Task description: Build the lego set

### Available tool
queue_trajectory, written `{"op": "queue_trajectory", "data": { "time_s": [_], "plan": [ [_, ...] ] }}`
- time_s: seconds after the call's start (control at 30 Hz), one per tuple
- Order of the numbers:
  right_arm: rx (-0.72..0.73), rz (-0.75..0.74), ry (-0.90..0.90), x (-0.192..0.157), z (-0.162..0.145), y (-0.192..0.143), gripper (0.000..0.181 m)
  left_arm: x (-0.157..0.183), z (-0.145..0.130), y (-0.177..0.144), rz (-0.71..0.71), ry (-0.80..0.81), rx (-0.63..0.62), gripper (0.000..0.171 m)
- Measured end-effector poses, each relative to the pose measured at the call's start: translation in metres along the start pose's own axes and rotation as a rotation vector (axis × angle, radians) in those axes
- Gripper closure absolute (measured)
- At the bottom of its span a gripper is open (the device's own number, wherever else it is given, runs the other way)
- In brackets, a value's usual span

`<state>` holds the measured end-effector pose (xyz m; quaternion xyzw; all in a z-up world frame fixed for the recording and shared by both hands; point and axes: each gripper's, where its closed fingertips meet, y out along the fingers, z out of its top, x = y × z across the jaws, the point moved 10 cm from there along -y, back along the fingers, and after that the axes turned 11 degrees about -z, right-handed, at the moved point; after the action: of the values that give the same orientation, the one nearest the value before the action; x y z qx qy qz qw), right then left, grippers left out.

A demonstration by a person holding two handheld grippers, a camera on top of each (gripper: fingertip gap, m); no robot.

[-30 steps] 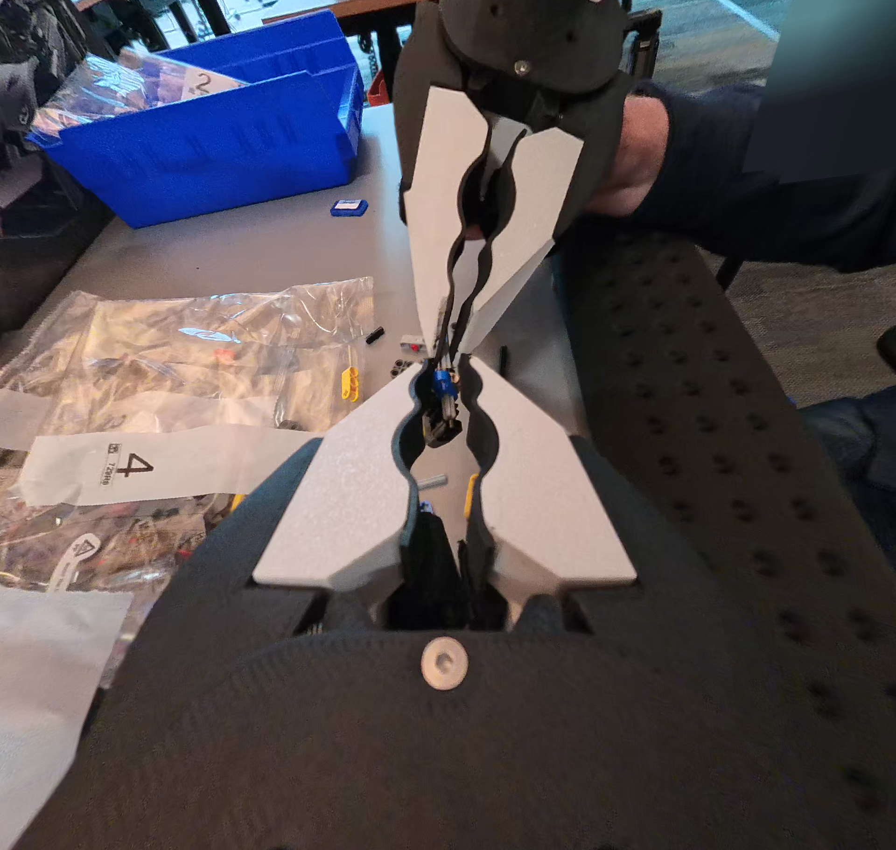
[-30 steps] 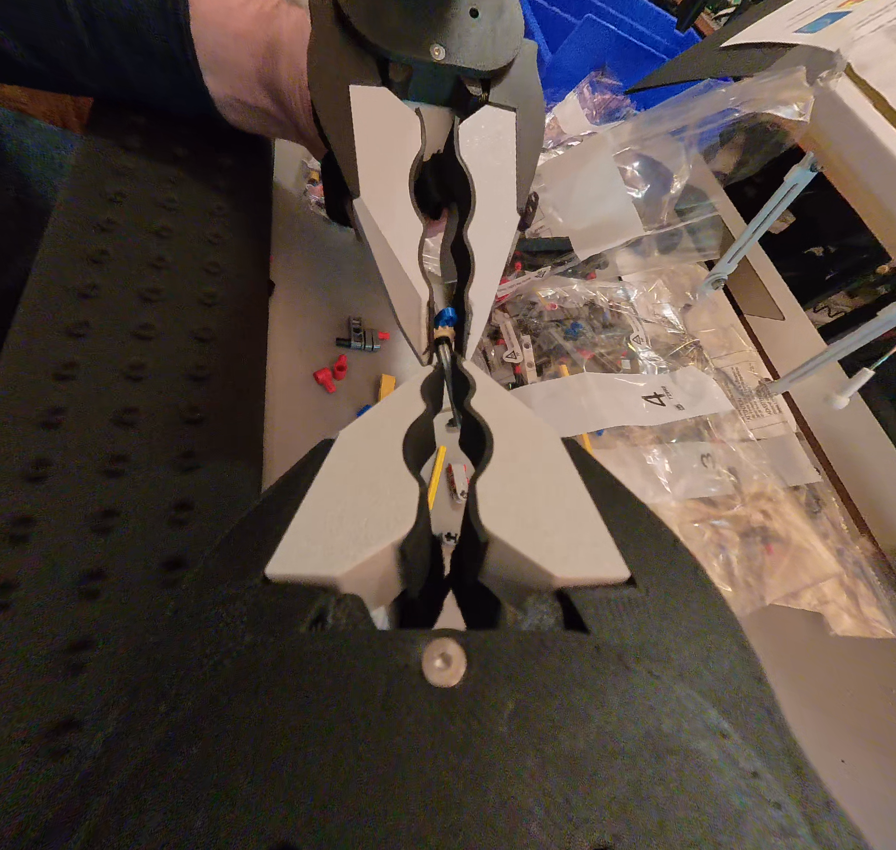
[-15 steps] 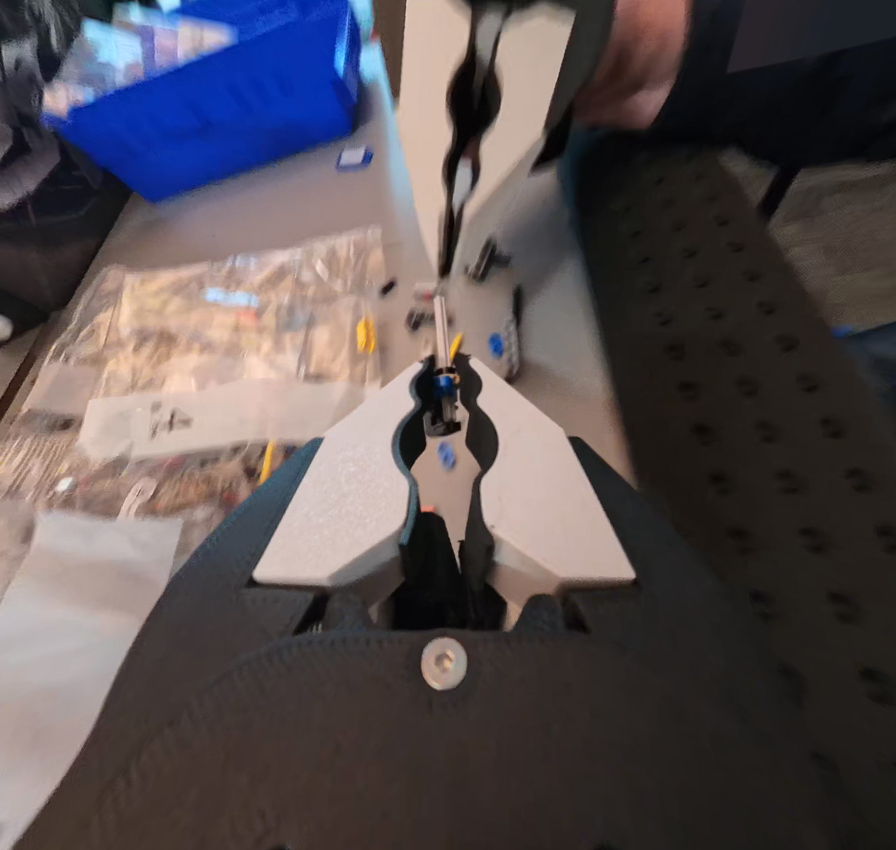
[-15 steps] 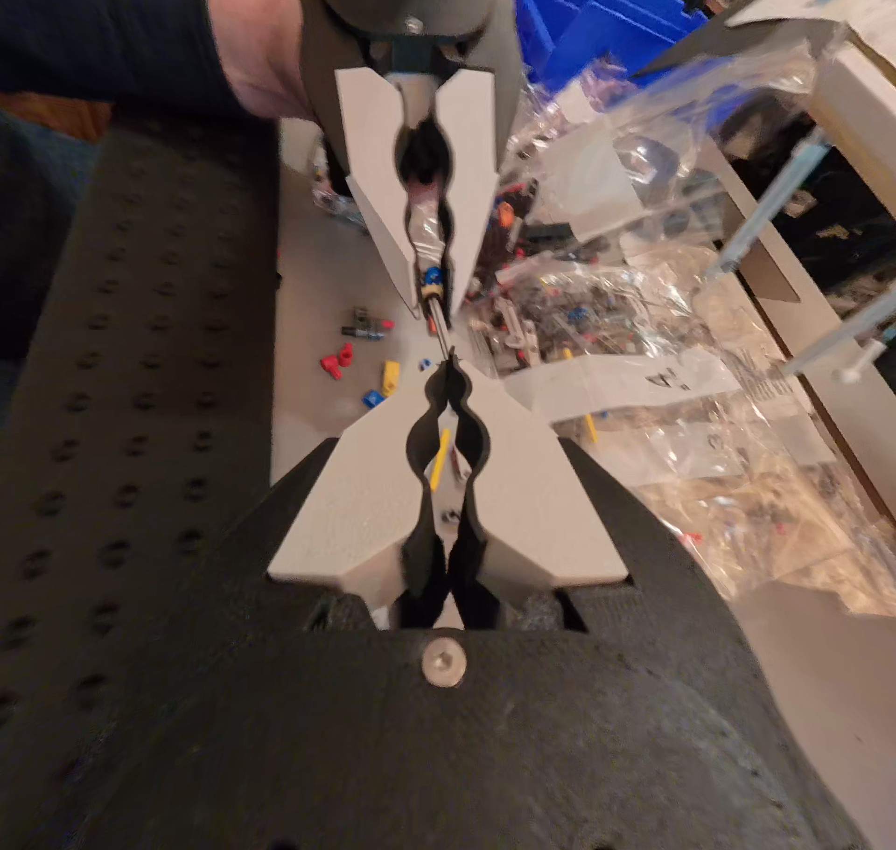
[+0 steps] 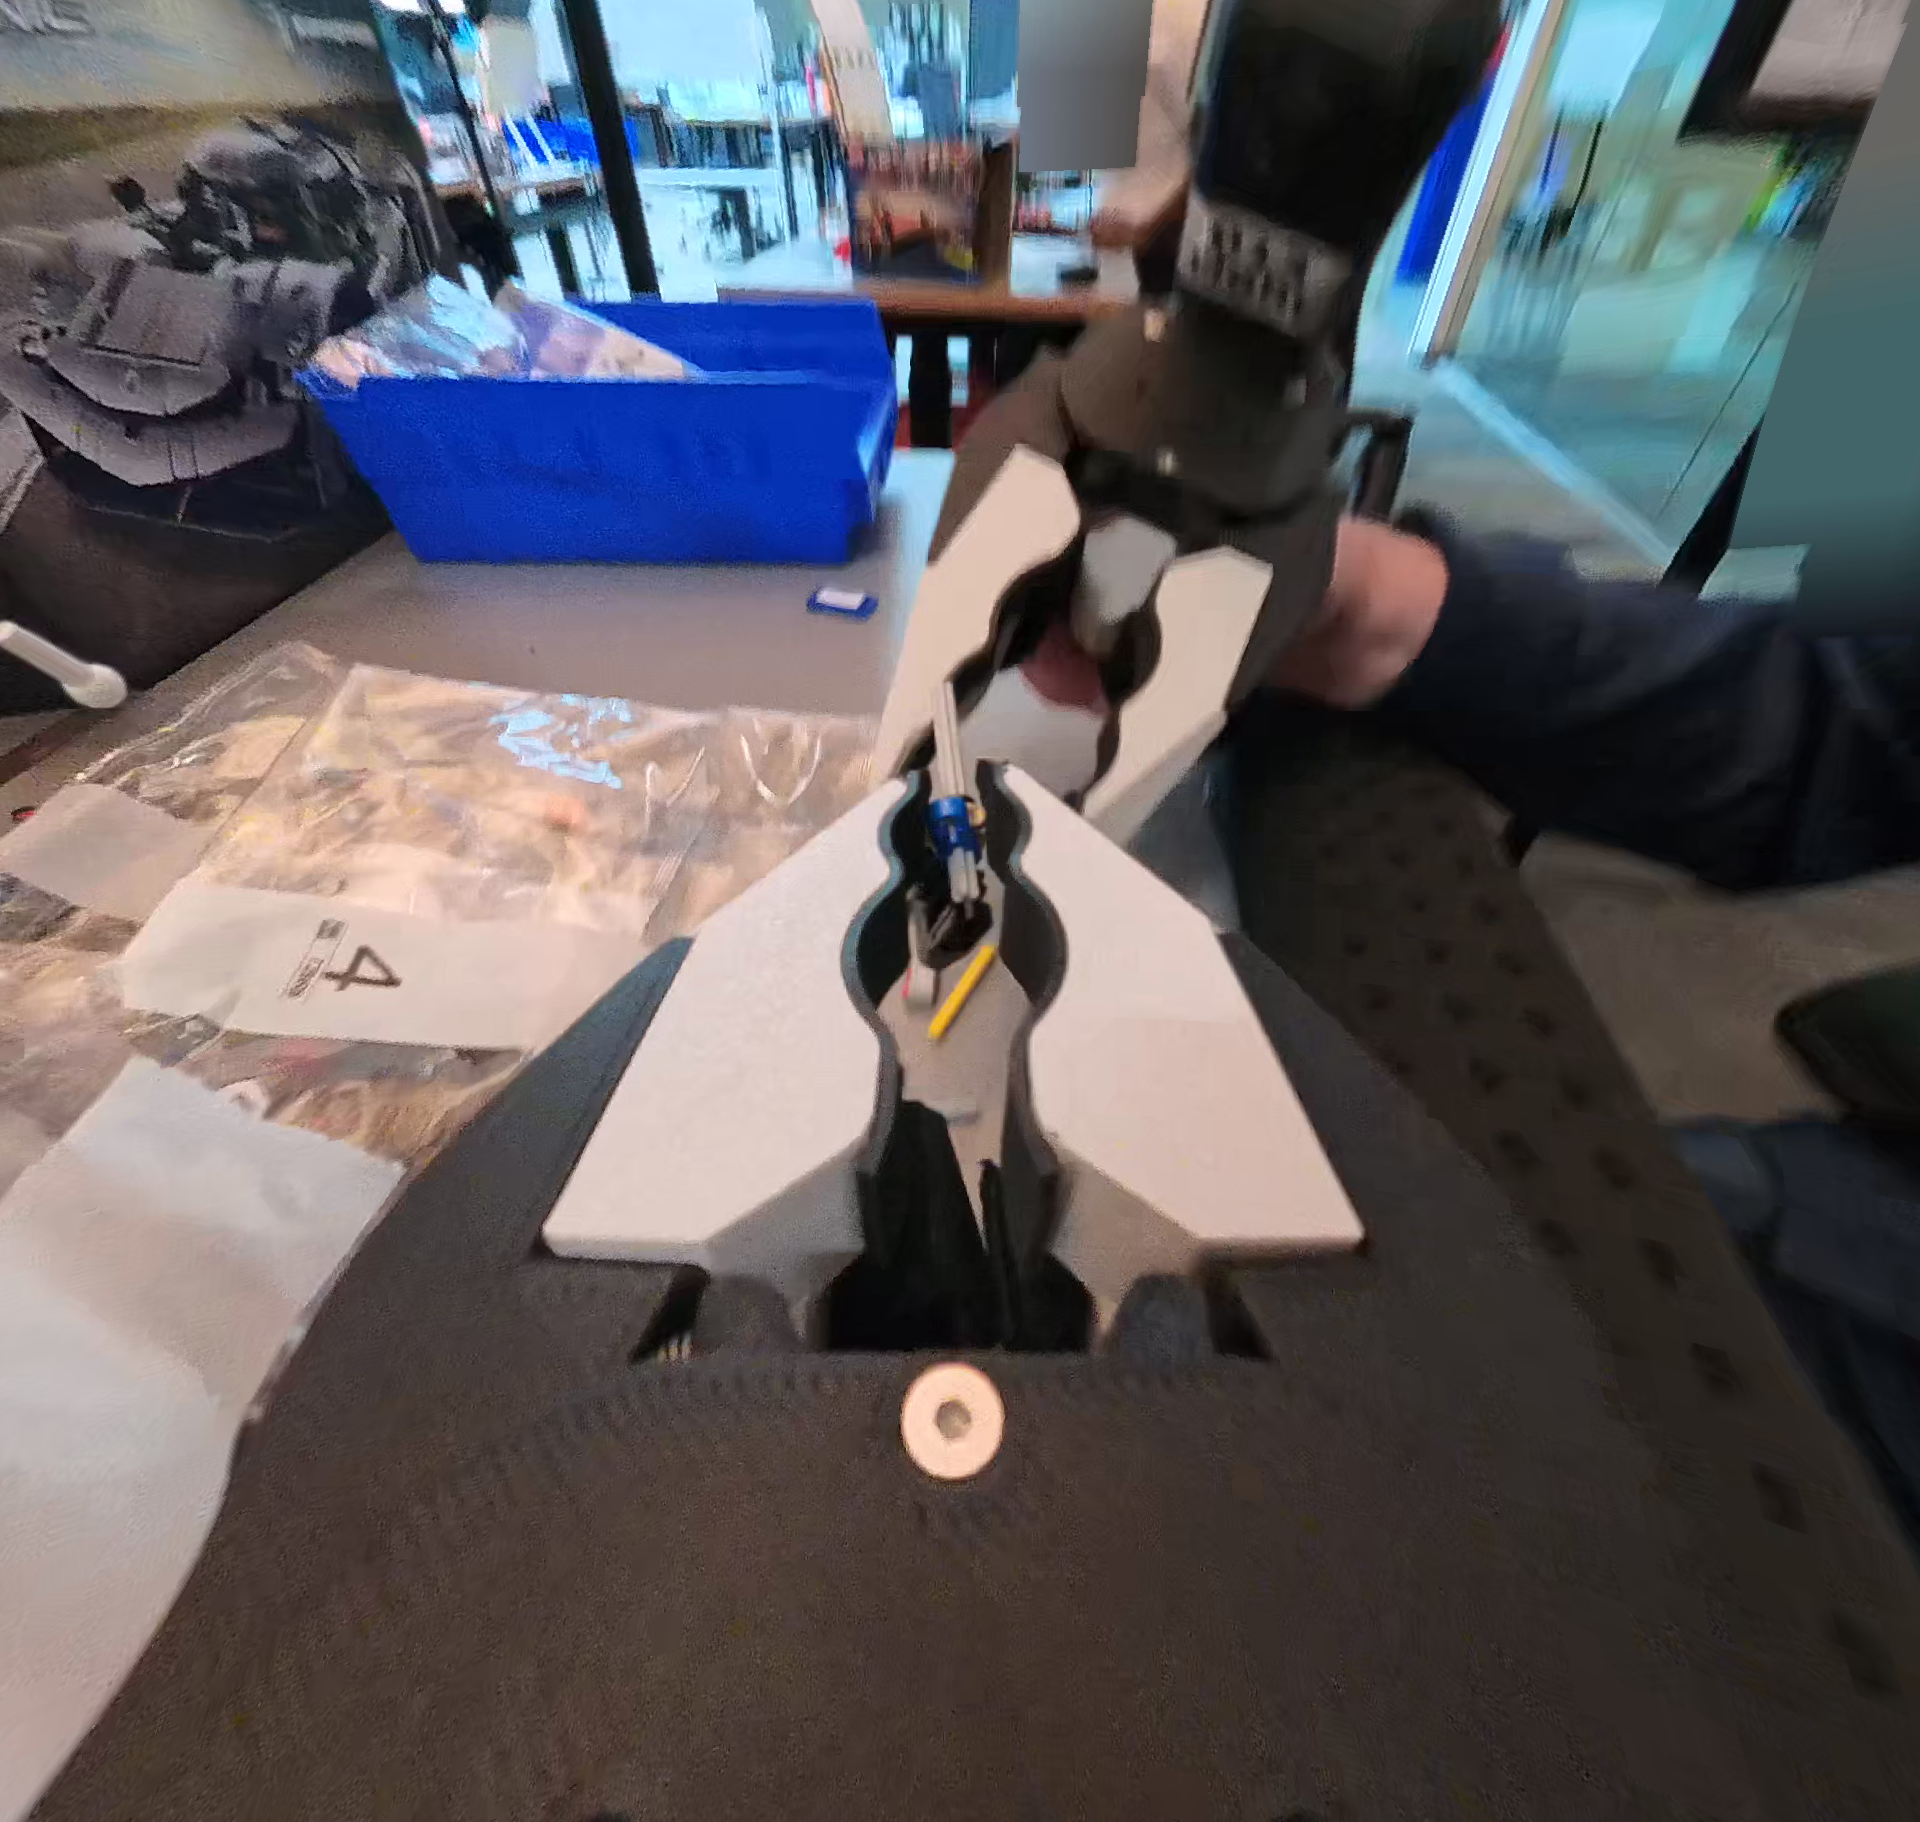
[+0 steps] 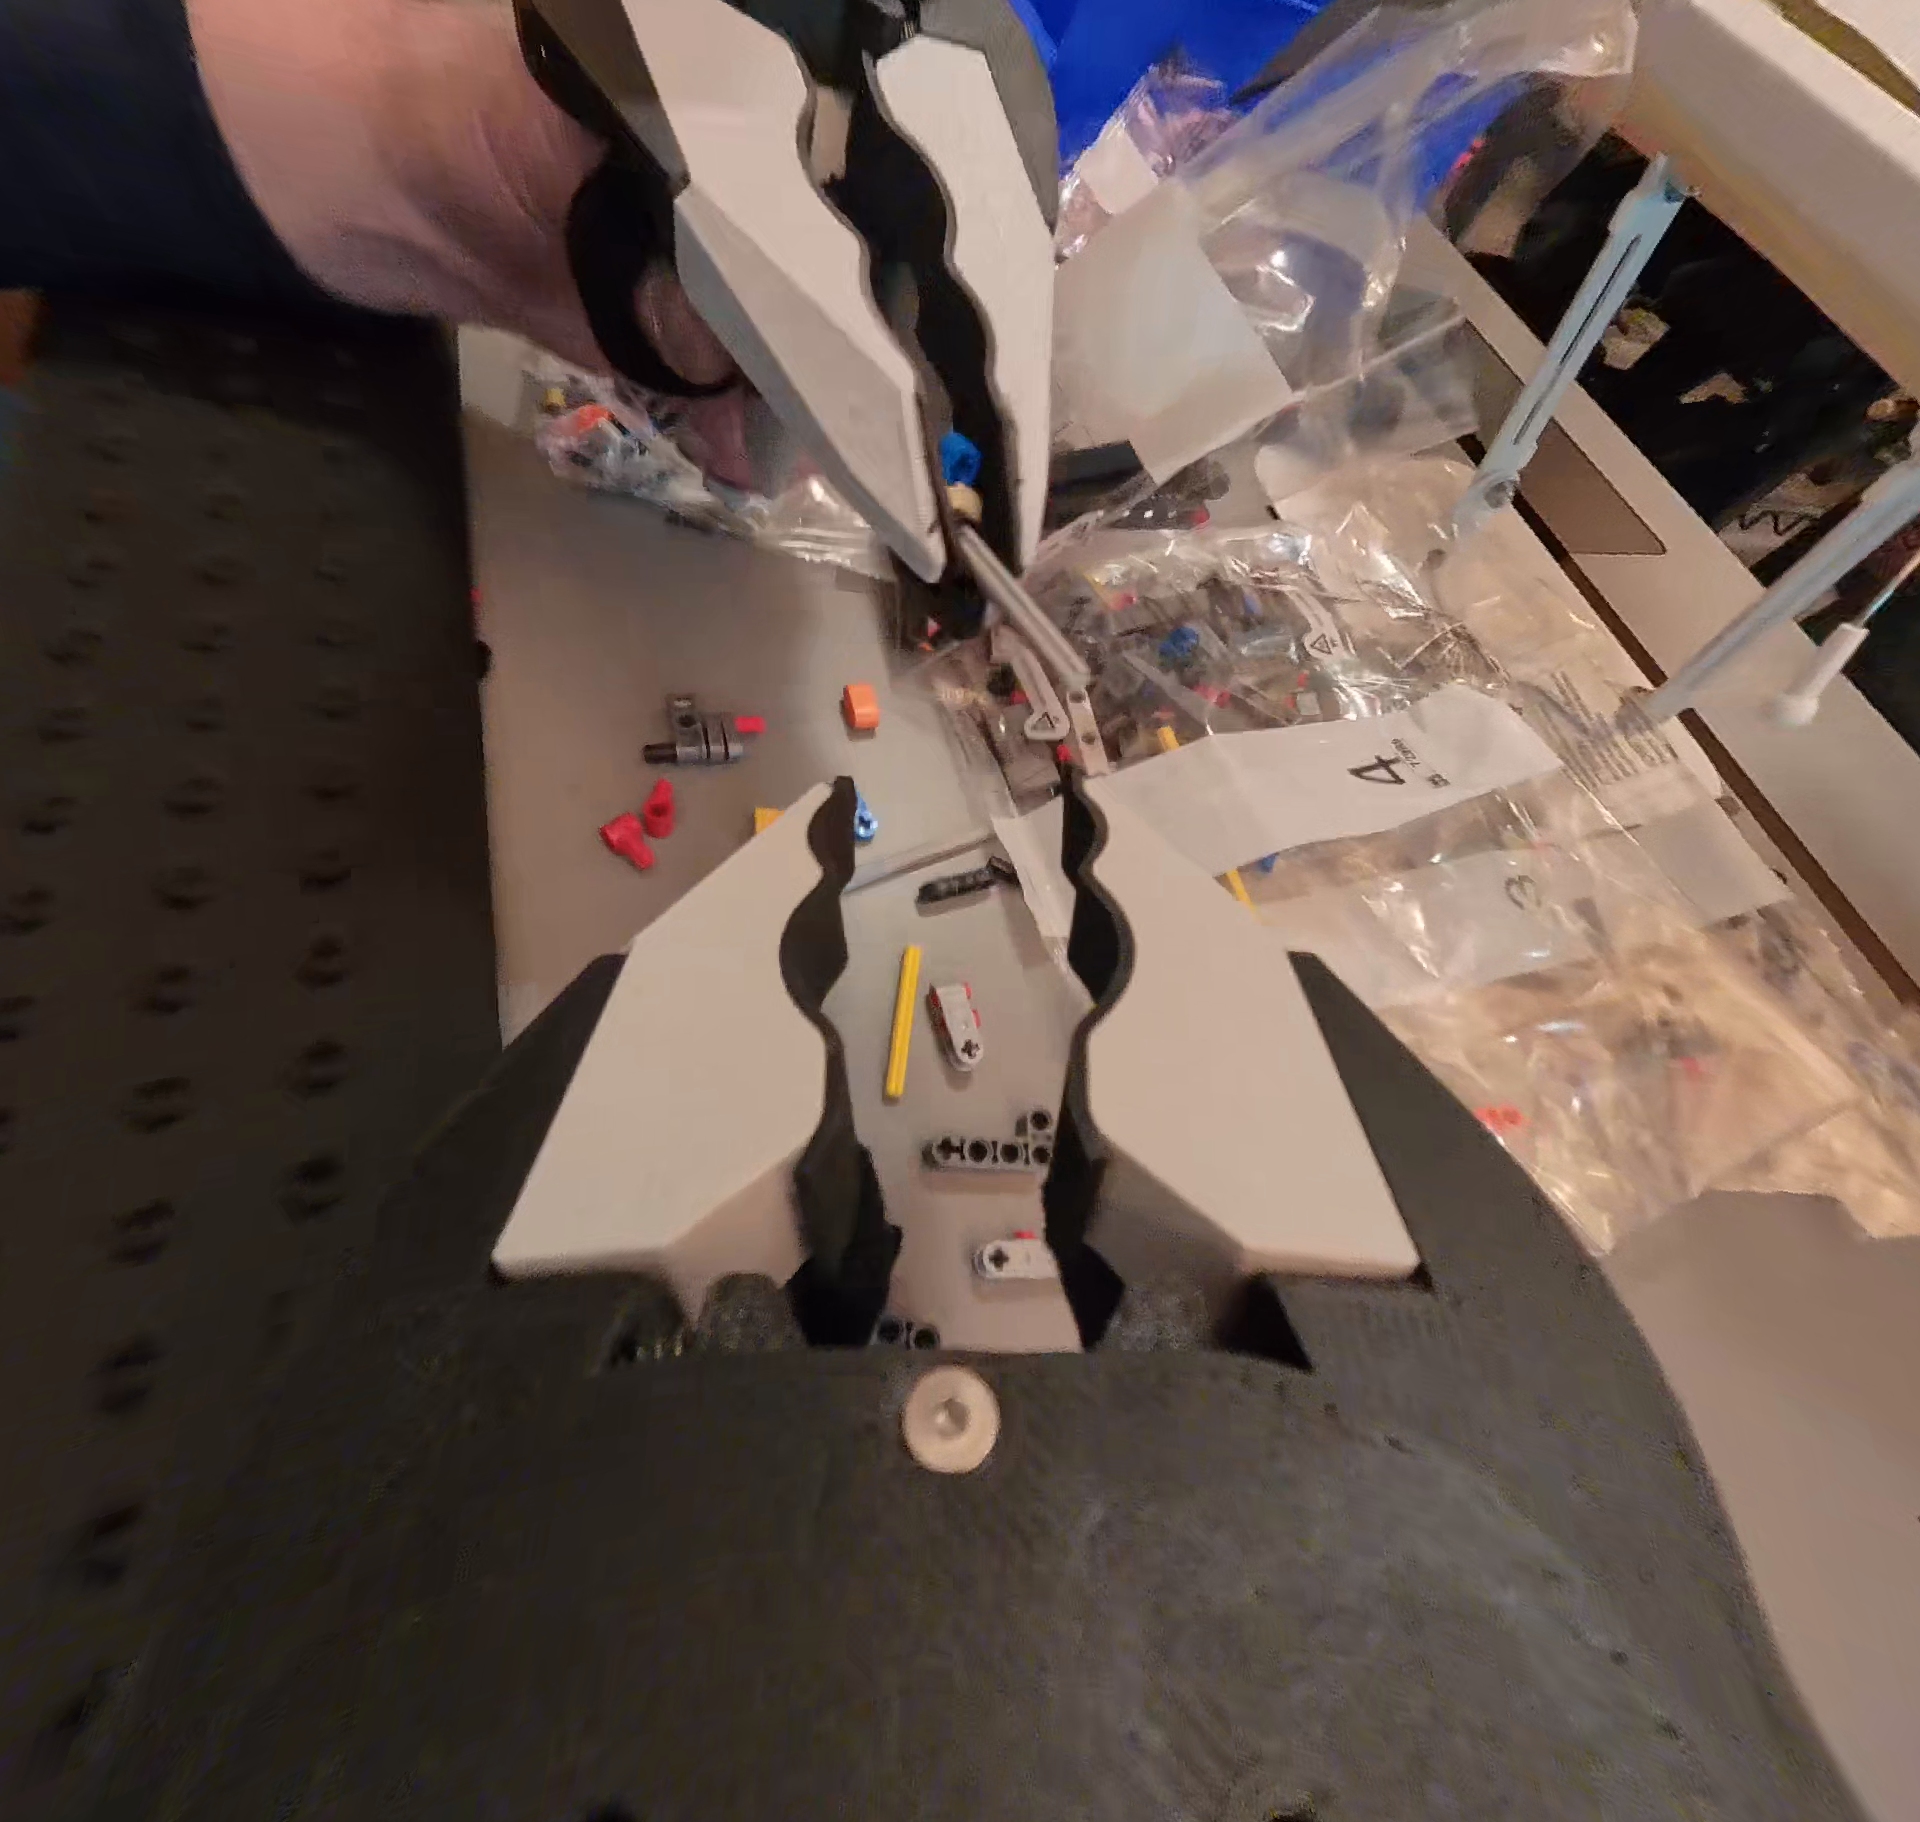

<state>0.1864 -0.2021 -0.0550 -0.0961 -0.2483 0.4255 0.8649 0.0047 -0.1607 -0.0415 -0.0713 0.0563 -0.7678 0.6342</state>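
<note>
Gripping a small lego assembly [image 5: 951, 873] of a grey axle, a blue bush and a black piece, the left gripper [image 5: 954, 785] is seen with its jaws narrowed onto it, the axle poking out past the fingertips. In the right wrist view the same assembly [image 6: 987, 567] is shown held above the grey table [image 6: 582, 692], its axle slanting down toward the numbered plastic bags [image 6: 1351, 775]. The right gripper [image 6: 951, 796] is held with its jaws wide and nothing between them; a yellow axle [image 6: 902, 1022], a small grey and red piece [image 6: 958, 1024] and a dark grey beam [image 6: 992, 1152] are framed on the table in the gap. Loose red pieces [image 6: 636, 825], an orange piece [image 6: 860, 708] and a grey connector [image 6: 694, 742] lie in the bare strip between the bags and the black perforated mat [image 6: 208, 837] along the table's near edge. A blue bin [image 5: 623, 463] is set at the far side.
</note>
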Motion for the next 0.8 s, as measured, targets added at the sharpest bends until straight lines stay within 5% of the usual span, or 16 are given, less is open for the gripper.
{"op": "queue_trajectory", "data": {
  "time_s": [0.2, 0.4, 0.53, 0.8],
  "plan": [
    [0.066, -0.083, 0.086, 0.006, 0.013, 0.006, 0.139, -0.004, 0.009, 0.013, -0.091, -0.126, 0.227, 0.162],
    [0.222, 0.092, 0.277, 0.008, 0.022, 0.0, 0.15, -0.008, 0.008, 0.018, -0.108, -0.17, 0.307, 0.162],
    [0.214, 0.138, 0.313, 0.009, 0.021, -0.002, 0.17, -0.003, 0.009, 0.021, -0.137, -0.139, 0.285, 0.161],
    [0.226, 0.125, 0.322, 0.015, 0.019, -0.012, 0.173, -0.003, 0.013, 0.01, -0.108, -0.083, 0.191, 0.162]
  ]
}}
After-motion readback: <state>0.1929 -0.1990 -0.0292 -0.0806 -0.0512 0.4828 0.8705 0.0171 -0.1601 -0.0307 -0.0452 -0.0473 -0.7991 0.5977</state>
